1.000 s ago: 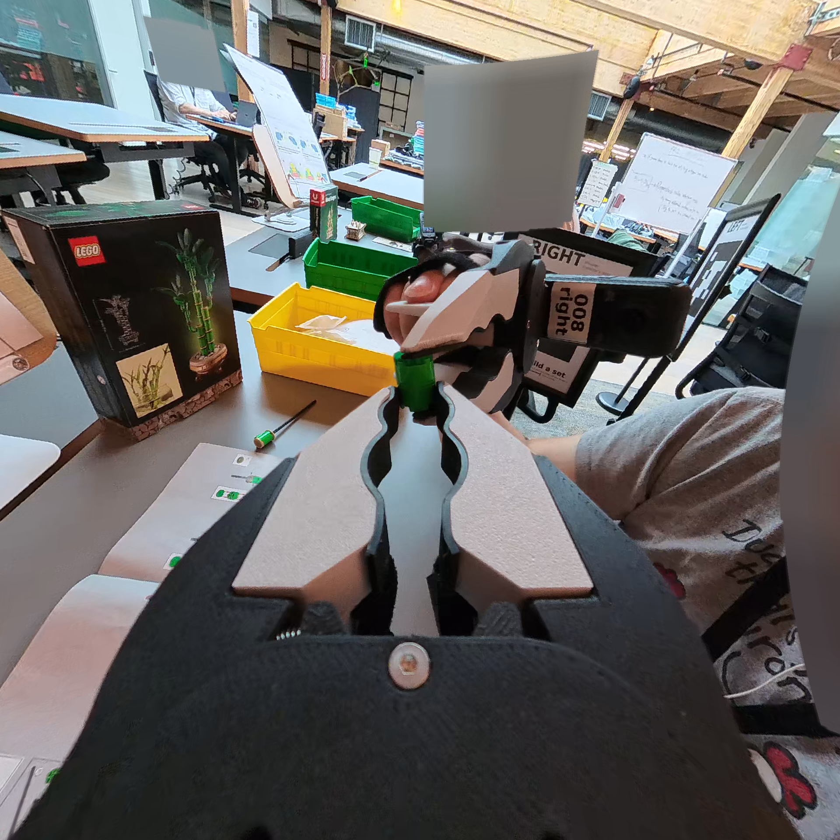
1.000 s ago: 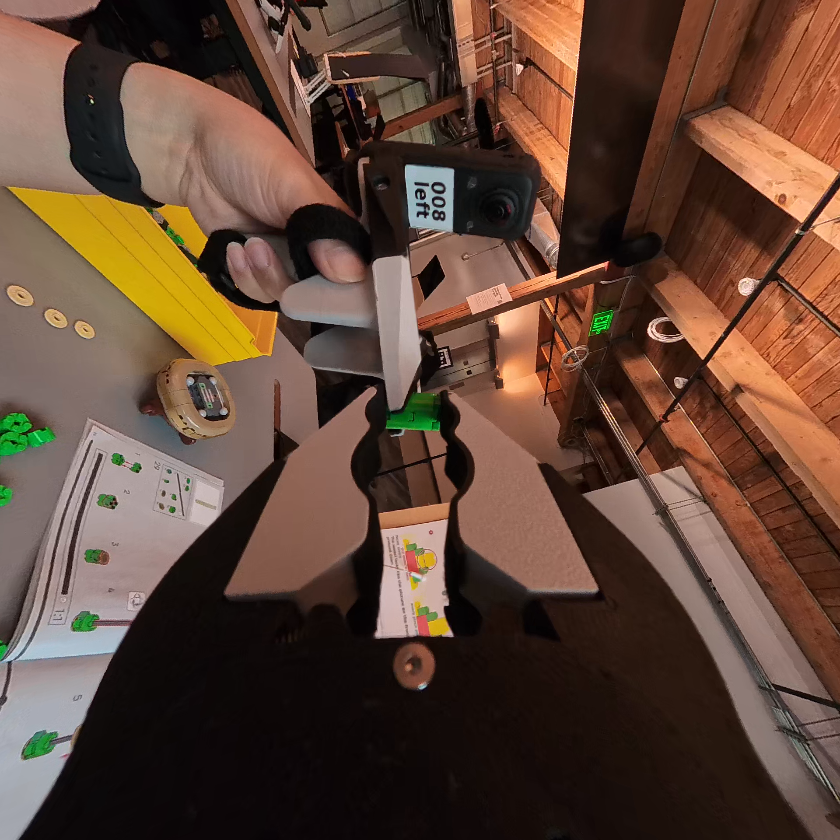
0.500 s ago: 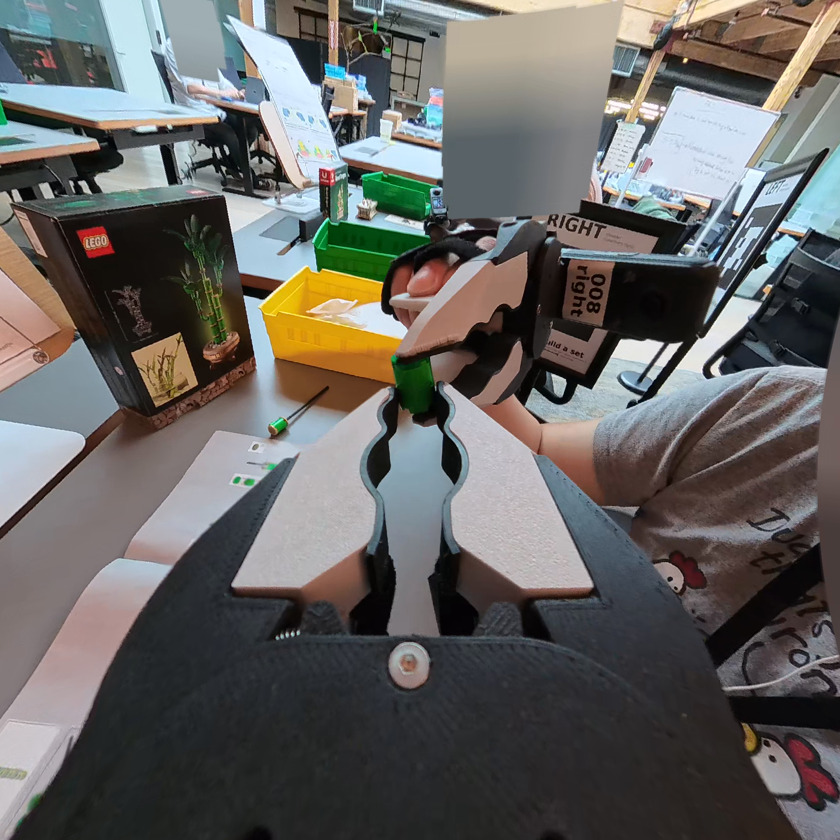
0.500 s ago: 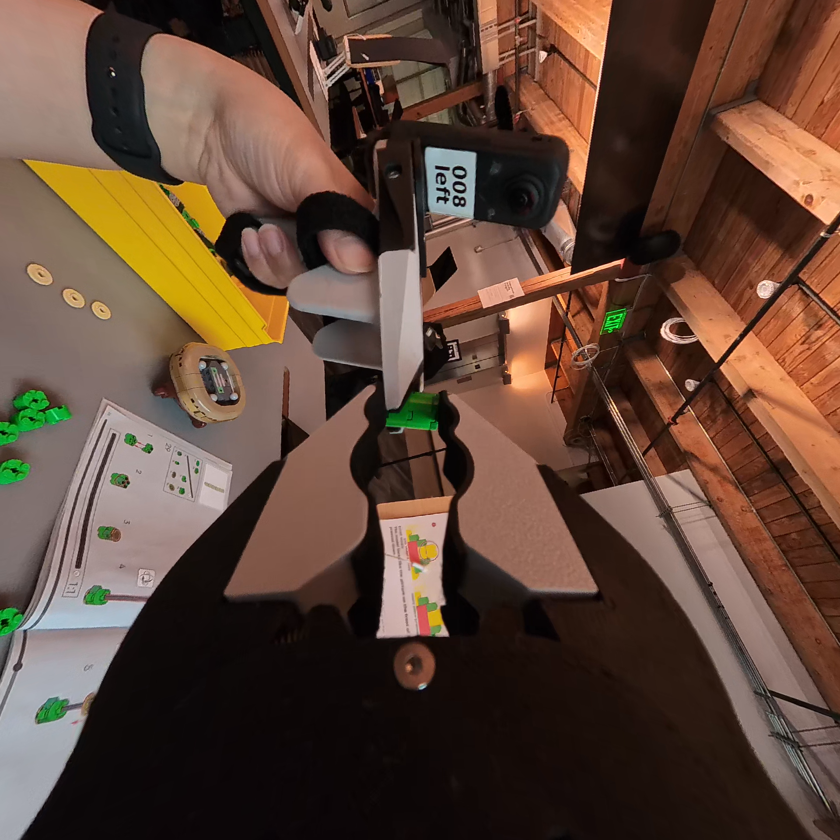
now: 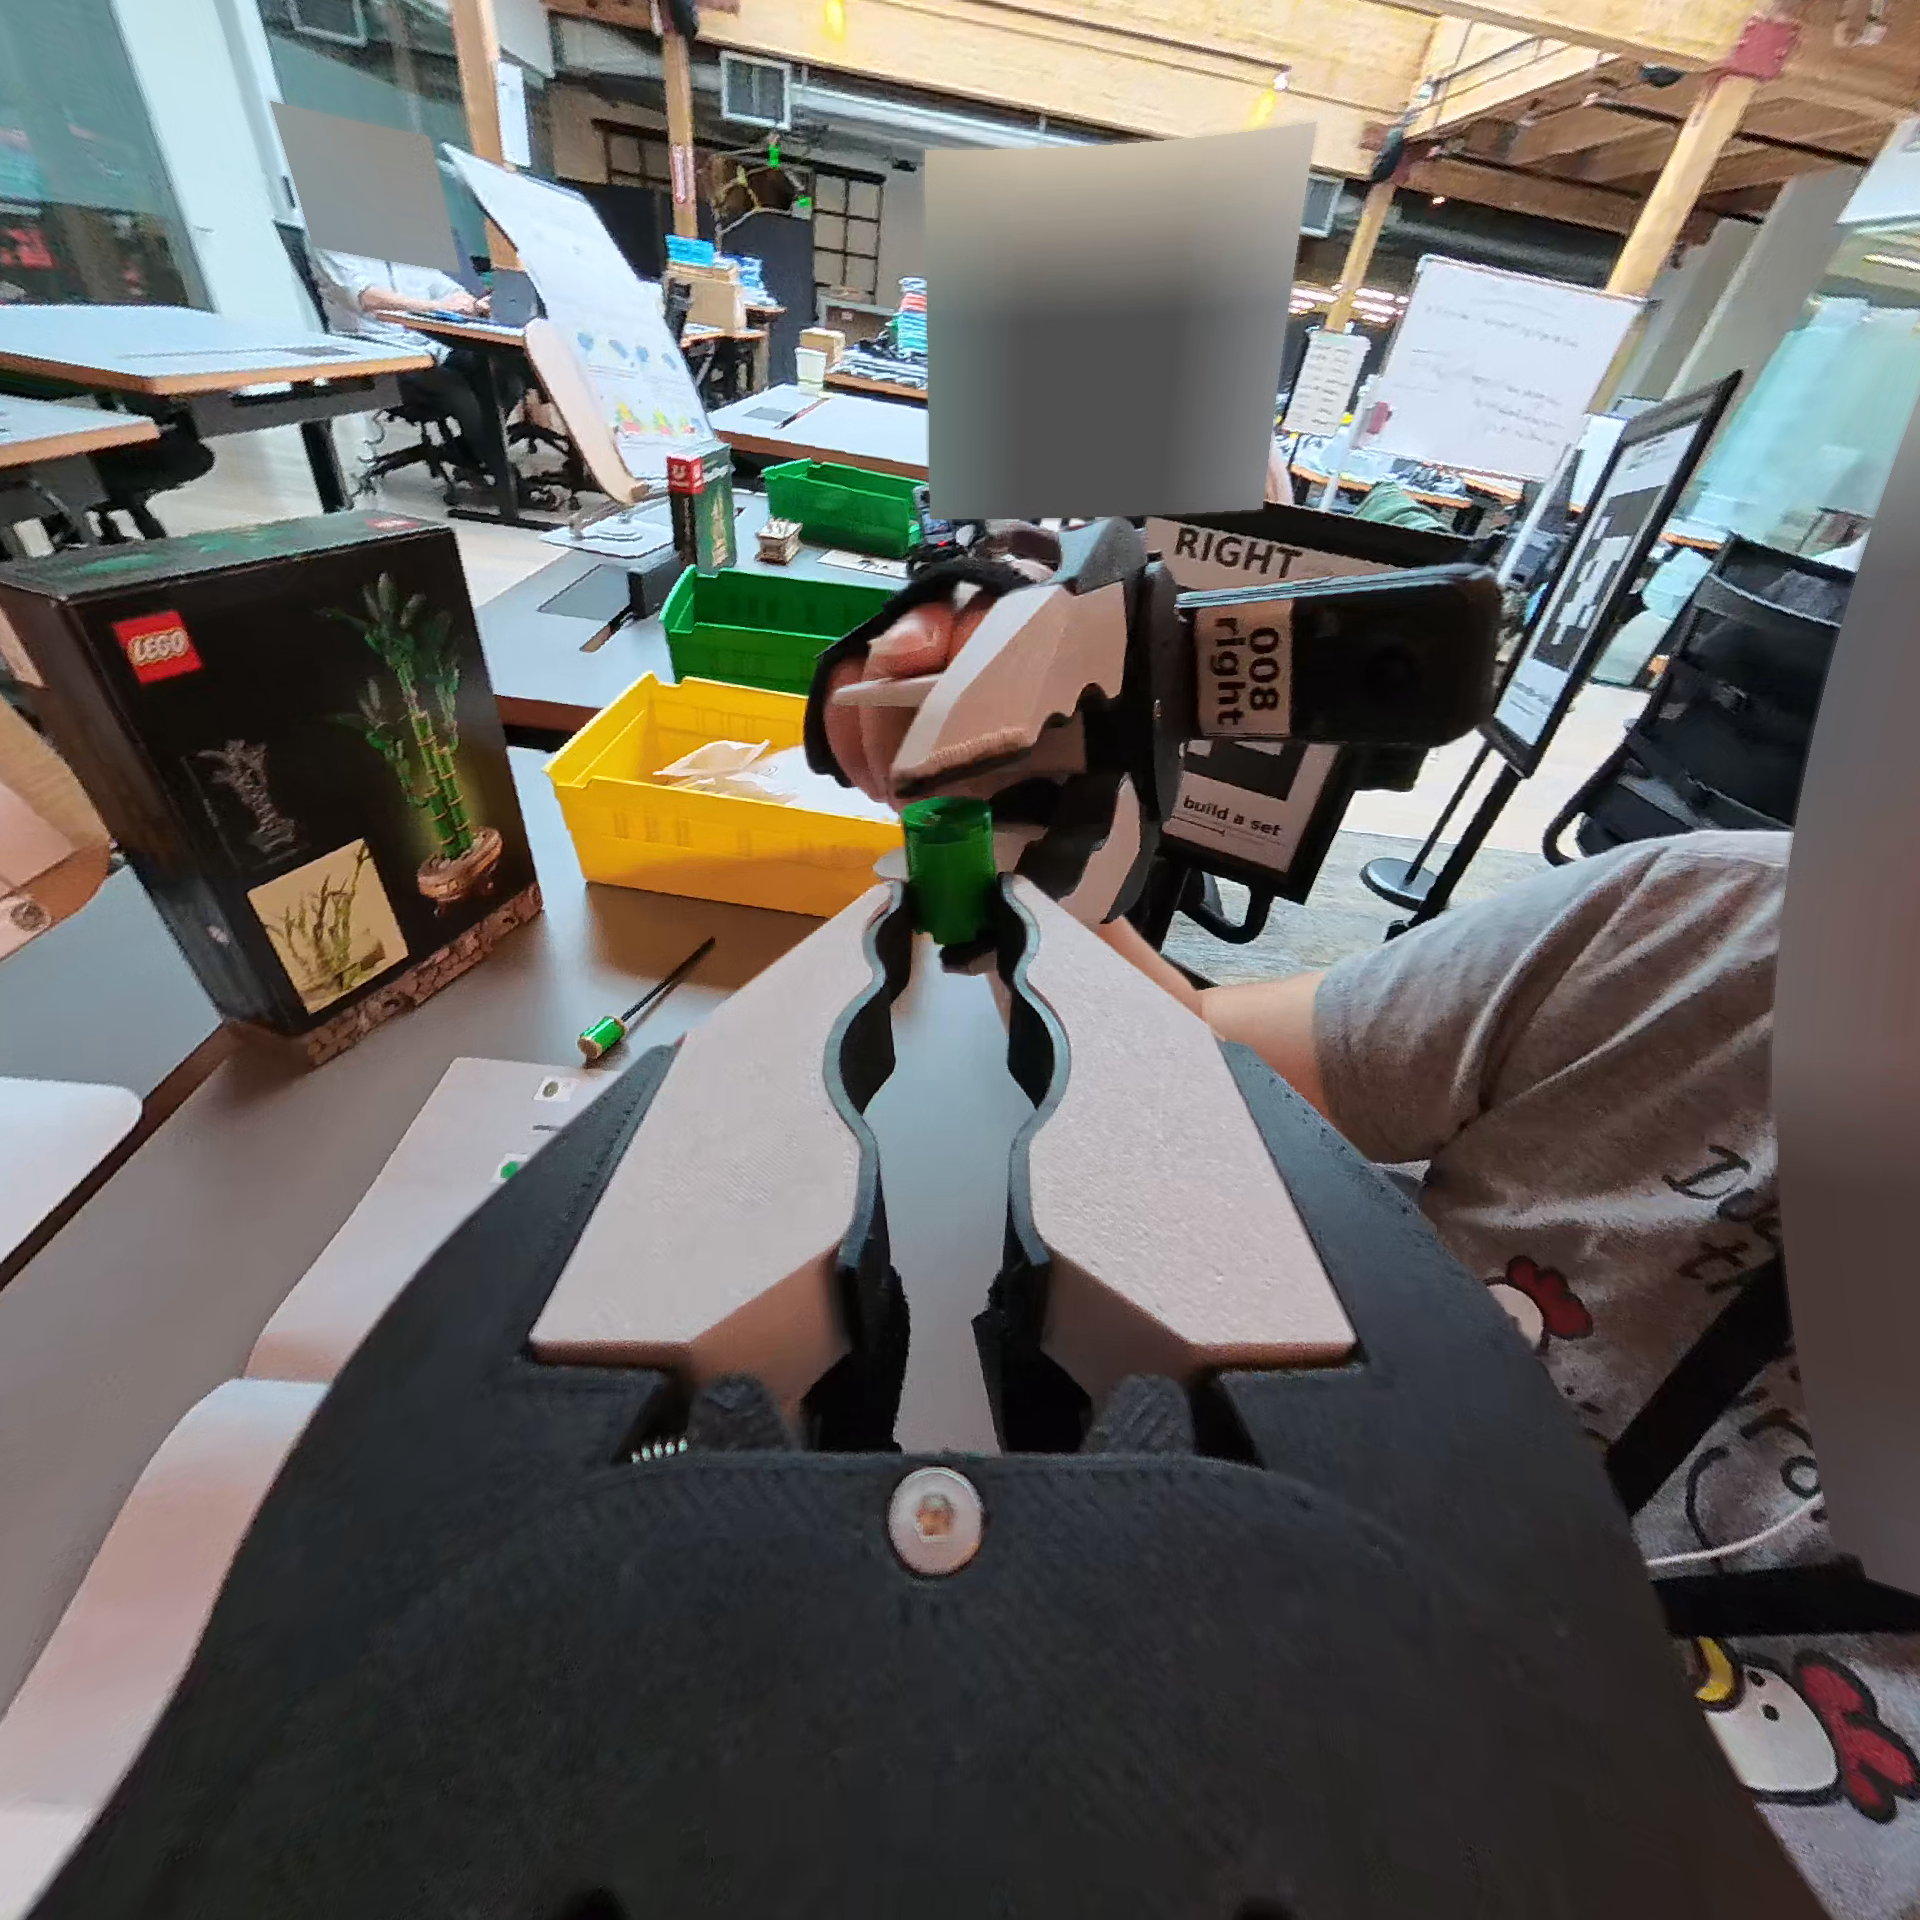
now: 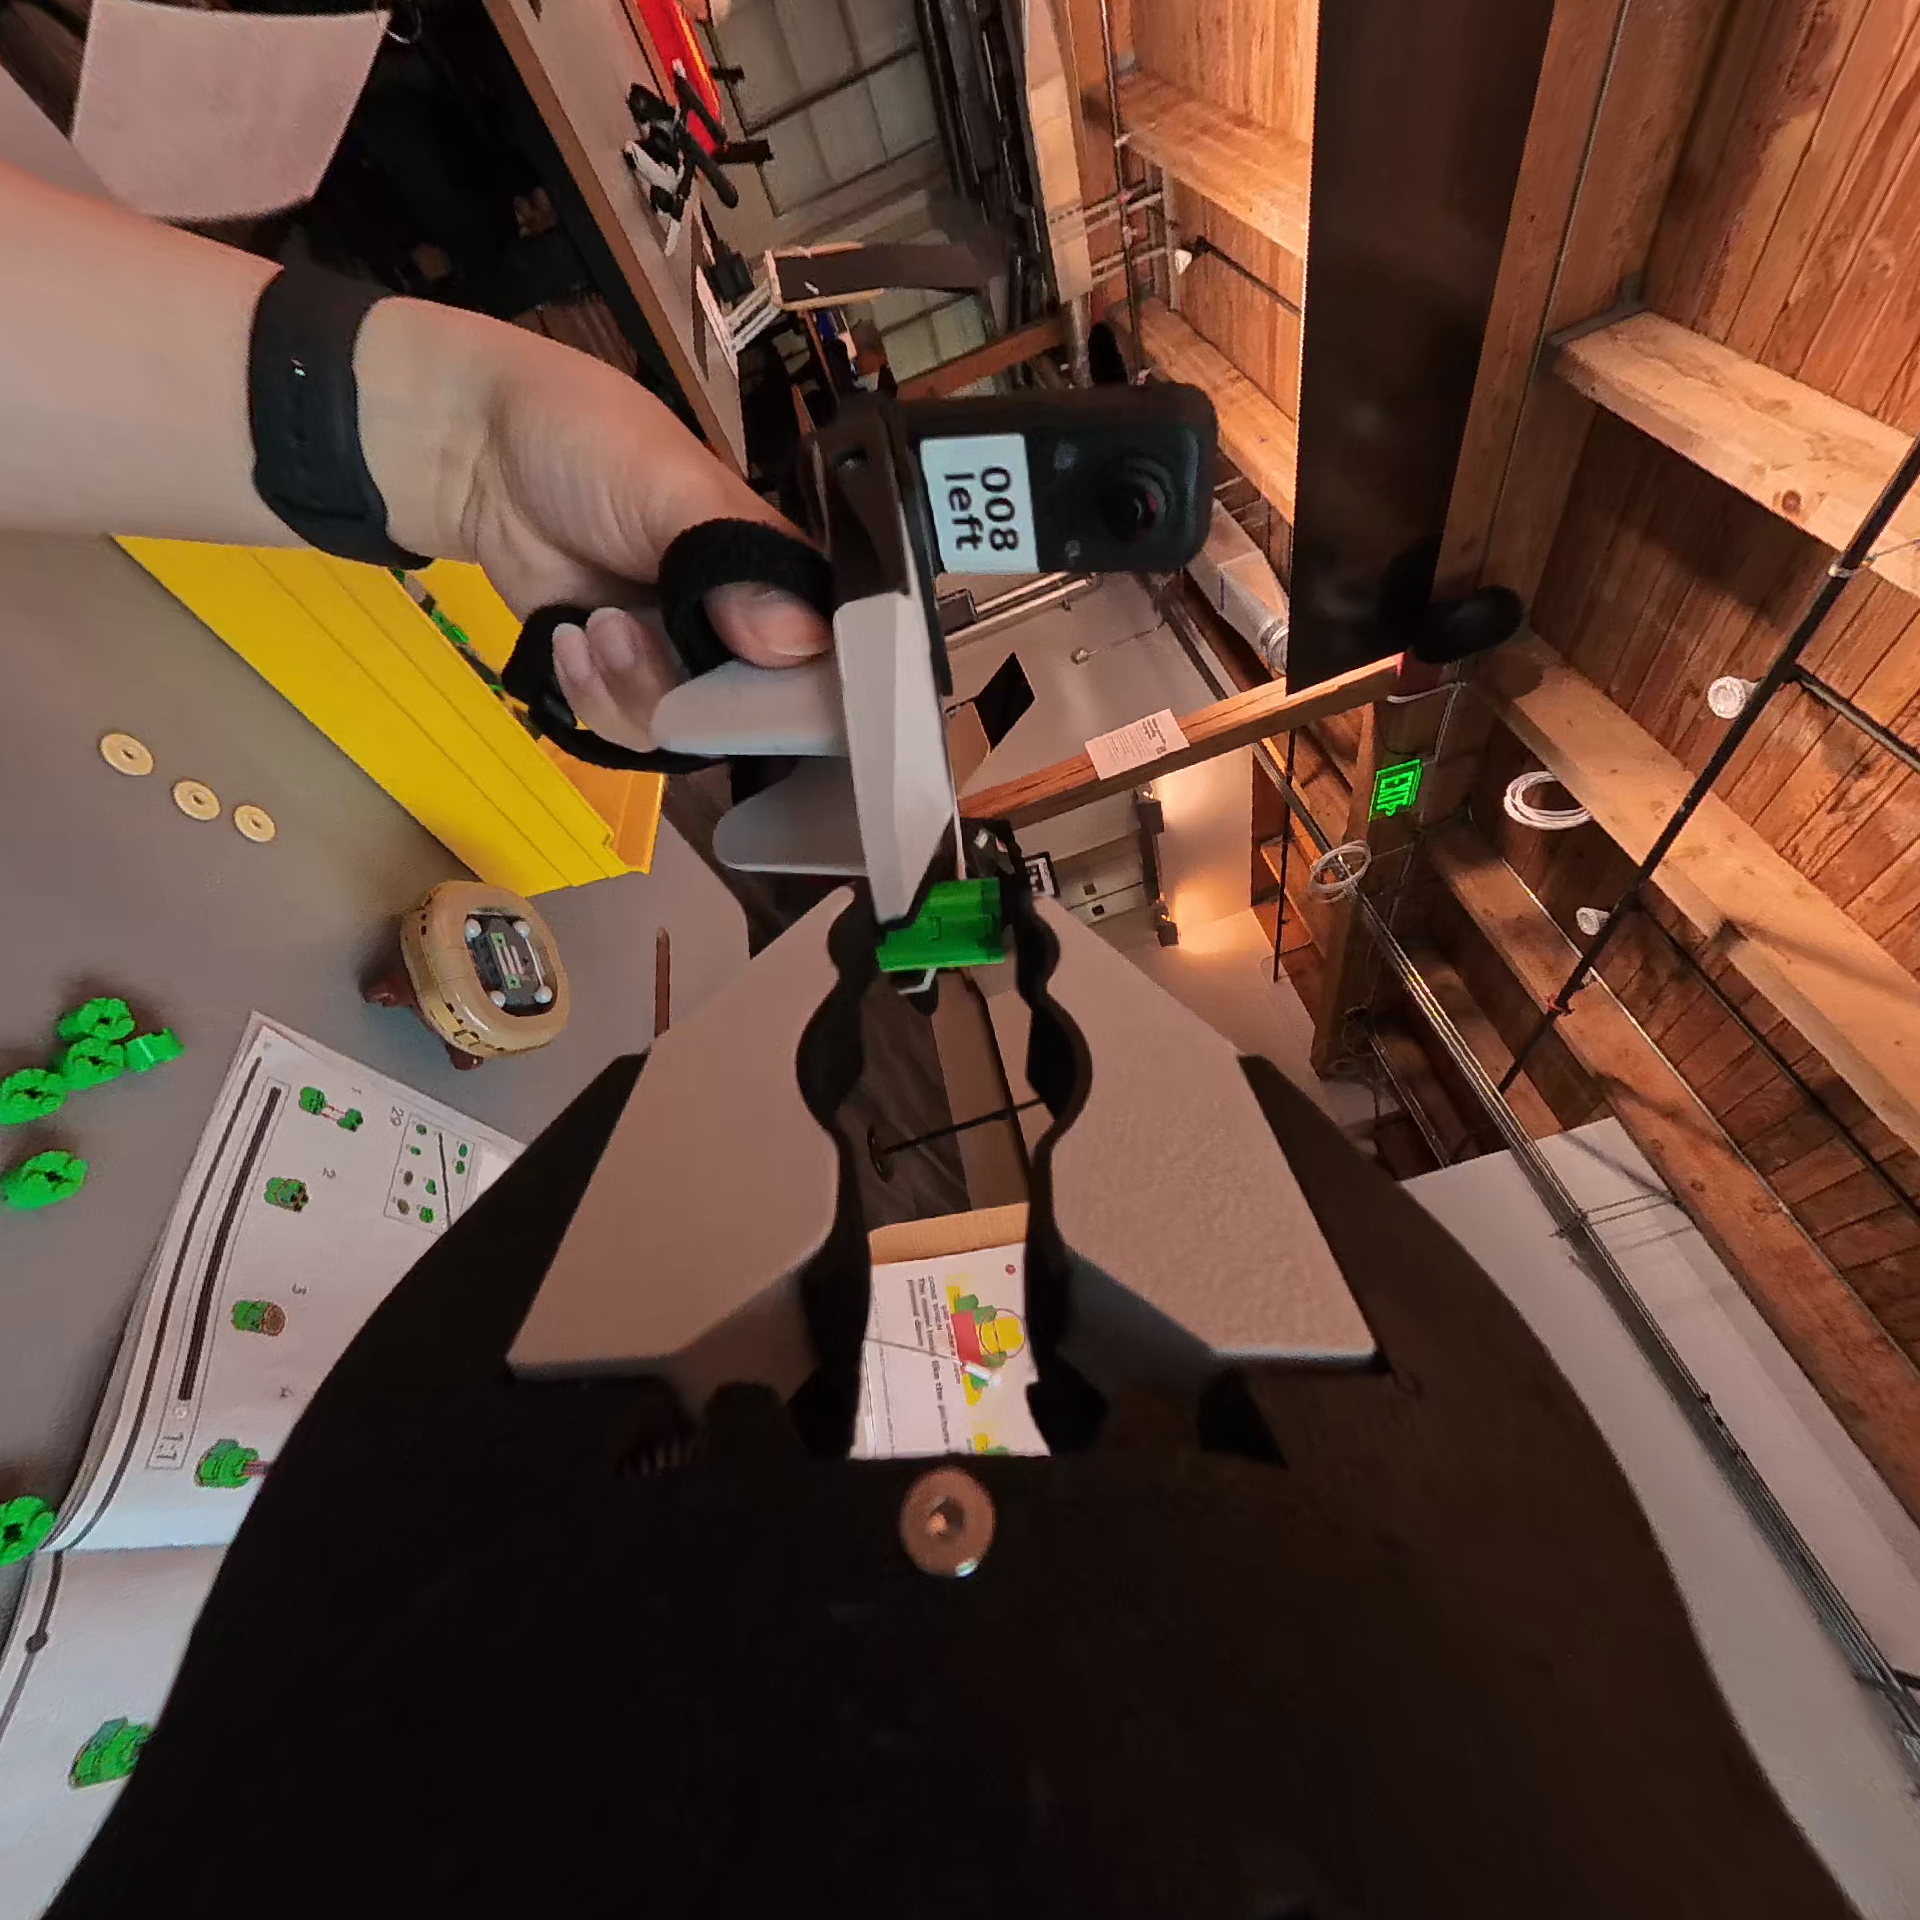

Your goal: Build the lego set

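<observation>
My left gripper (image 5: 948,883) is shut on a dark green round lego piece (image 5: 943,868) held upright in the air above the table. My right gripper (image 6: 940,925) is shut on a bright green lego piece (image 6: 940,923) at the same spot. The two grippers meet tip to tip. In the left wrist view the right gripper (image 5: 977,821) comes down onto the top of the green piece. In the right wrist view the left gripper (image 6: 902,894) reaches in from above left. How the green parts join is hidden by the fingertips.
A lego box (image 5: 281,769), a yellow bin (image 5: 717,821), a green bin (image 5: 769,623) and a thin rod with a green end (image 5: 644,997) sit on the table. An open instruction booklet (image 6: 291,1247), a tan round base (image 6: 488,971), loose green pieces (image 6: 94,1049) and three tan discs (image 6: 192,798) lie below. My two grippers' fingertips are within a few centimetres of each other.
Both grippers stay shut together on the green piece. The pair has shifted slightly, so the background has drifted in both views. More of the green piece shows above my left fingertips.
</observation>
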Demonstrator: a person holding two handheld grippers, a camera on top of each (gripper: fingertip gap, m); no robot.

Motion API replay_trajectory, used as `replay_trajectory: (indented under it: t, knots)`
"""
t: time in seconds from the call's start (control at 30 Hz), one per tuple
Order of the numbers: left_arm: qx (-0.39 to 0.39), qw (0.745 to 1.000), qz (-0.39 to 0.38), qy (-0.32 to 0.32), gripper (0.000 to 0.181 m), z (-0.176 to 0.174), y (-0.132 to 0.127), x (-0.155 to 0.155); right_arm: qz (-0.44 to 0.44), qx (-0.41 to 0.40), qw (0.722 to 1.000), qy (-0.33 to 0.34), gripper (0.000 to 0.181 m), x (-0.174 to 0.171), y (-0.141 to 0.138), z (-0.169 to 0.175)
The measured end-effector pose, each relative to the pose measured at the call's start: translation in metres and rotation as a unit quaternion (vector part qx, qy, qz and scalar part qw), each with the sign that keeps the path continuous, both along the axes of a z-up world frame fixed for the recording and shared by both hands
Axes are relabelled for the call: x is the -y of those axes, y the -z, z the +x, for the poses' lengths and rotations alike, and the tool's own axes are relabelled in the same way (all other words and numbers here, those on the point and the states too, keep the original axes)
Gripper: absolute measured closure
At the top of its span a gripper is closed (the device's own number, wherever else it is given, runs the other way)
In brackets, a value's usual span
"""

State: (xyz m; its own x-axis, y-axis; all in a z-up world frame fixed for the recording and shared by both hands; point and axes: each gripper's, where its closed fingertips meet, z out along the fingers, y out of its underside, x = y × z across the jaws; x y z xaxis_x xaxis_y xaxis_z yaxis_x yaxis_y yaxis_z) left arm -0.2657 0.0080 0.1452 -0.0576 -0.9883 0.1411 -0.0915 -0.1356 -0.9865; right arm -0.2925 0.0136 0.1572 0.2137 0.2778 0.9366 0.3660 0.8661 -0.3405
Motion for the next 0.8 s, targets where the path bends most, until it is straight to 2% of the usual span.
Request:
replay_trajectory:
  t: [0.3,0.57,0.67,0.8]
  knots:
    - [-0.005,1.0,0.01,0.012,0.168,0.0,0.002,0.004,0.024,0.017,0.999,0.014,0.16,0.004,0.003,0.0]
    - [0.007,1.0,0.008,0.018,0.167,0.0,-0.003,0.007,0.013,0.004,1.0,-0.001,0.159,0.007,-0.002,0.001]
    - [0.035,0.998,-0.016,0.05,0.168,-0.004,-0.011,0.013,-0.001,-0.031,0.999,-0.038,0.158,0.014,-0.01,-0.003]
    - [0.059,0.991,-0.046,0.11,0.168,-0.005,-0.016,0.025,0.006,-0.037,0.998,-0.048,0.156,0.02,-0.012,-0.004]
